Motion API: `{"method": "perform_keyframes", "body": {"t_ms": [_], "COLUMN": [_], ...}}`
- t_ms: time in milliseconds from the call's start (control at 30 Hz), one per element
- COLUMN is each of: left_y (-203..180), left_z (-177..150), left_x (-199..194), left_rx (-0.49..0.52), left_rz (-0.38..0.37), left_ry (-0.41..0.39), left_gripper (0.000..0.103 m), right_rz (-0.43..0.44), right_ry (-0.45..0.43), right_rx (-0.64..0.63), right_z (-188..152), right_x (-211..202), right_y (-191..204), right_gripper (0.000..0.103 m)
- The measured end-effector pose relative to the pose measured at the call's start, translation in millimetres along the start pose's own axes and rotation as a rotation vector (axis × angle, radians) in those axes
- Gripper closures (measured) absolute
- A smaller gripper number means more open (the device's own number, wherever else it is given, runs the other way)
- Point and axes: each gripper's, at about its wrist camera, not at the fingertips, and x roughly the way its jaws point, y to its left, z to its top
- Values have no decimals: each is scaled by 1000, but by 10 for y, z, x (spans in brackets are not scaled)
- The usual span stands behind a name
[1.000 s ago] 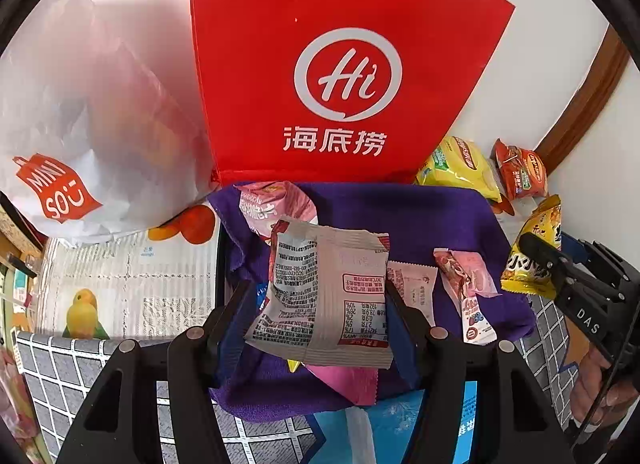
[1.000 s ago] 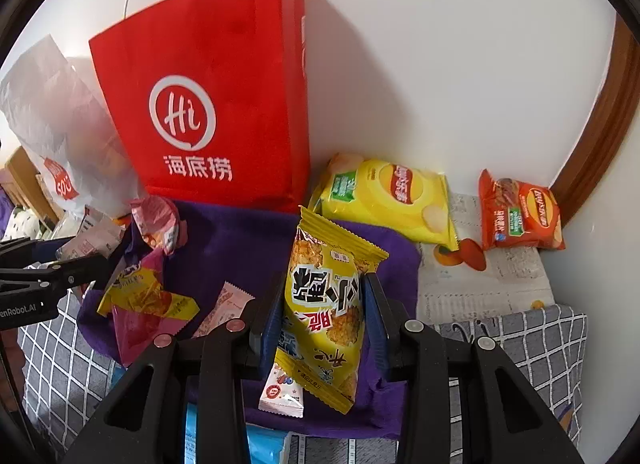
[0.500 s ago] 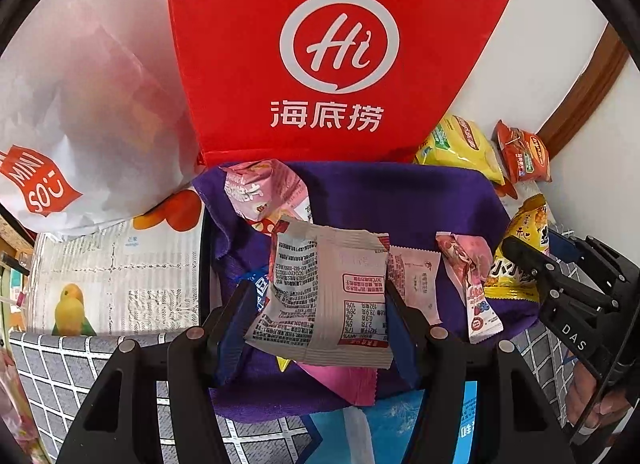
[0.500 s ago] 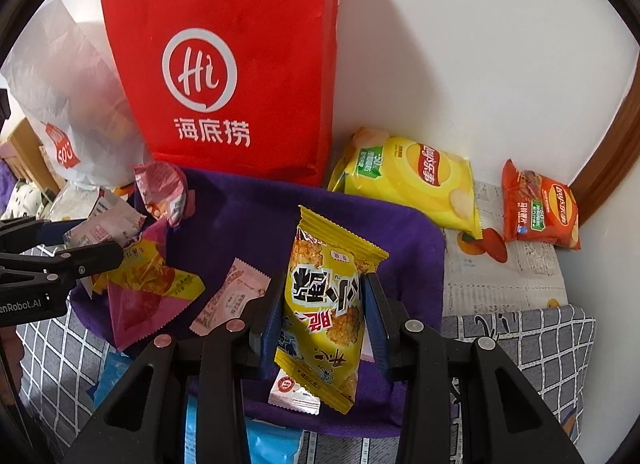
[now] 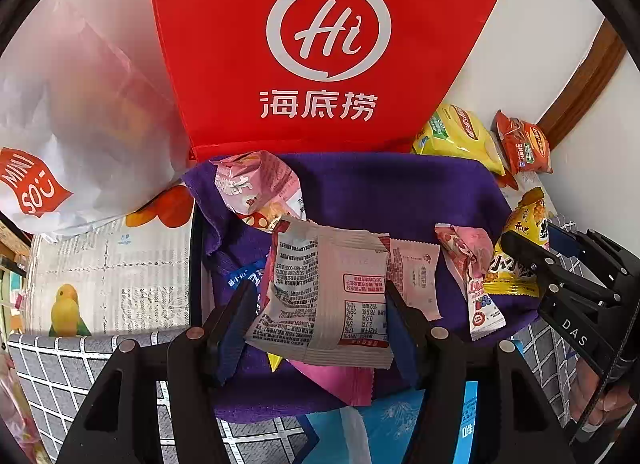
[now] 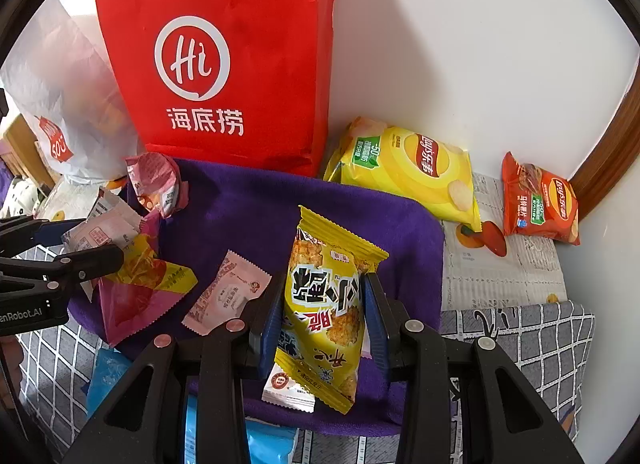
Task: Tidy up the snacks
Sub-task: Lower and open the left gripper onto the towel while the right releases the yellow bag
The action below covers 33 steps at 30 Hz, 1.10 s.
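Note:
My left gripper (image 5: 320,304) is shut on a white snack packet with red print (image 5: 326,292), held above a purple cloth (image 5: 384,192). My right gripper (image 6: 320,308) is shut on a yellow rice-cracker packet (image 6: 326,304), held above the same purple cloth (image 6: 260,208). Loose on the cloth lie a crumpled pink packet (image 5: 256,188), a pale pink sachet (image 6: 226,298), a pink candy packet (image 5: 476,276) and a pink-and-yellow wrapper (image 6: 136,288). A red Haidilao bag (image 5: 320,48) stands upright behind the cloth. The right gripper also shows in the left wrist view (image 5: 520,260).
A white Miniso bag (image 5: 60,124) leans left of the red bag. A yellow Lay's bag (image 6: 412,168) and an orange Lay's bag (image 6: 540,200) lie on newspaper by the wall at right. A checked tablecloth (image 6: 540,340) covers the front; a blue packet (image 5: 400,420) lies below the cloth.
Both grippers have moved forward toward the red bag, each still holding its packet; the bag looks larger and closer in both views.

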Motion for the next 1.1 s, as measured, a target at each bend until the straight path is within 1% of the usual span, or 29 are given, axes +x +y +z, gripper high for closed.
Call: {"method": "perform_keyframes", "body": {"t_ms": [400,533,833,1100], "left_y": [-2,-19,-73,-66], "left_z": [-1,-9,4,11], "left_x": [12,7,7,29], "left_rx": [4,13,27,25], "left_rz": [-1,-19,-18,-18], "left_ry": [0,-5,-11,0], "left_gripper": [42,42,42,42], "right_rz": [-8,-10,-16,-19], "right_ry": [2,0,3,9], "right_rx": [0,5,6,3], "right_z": [-3,1,0,-4], "right_x": [2,-8,1,24], "right_y": [-1,-17,-19,-1], "right_gripper": [65,65,65,65]}}
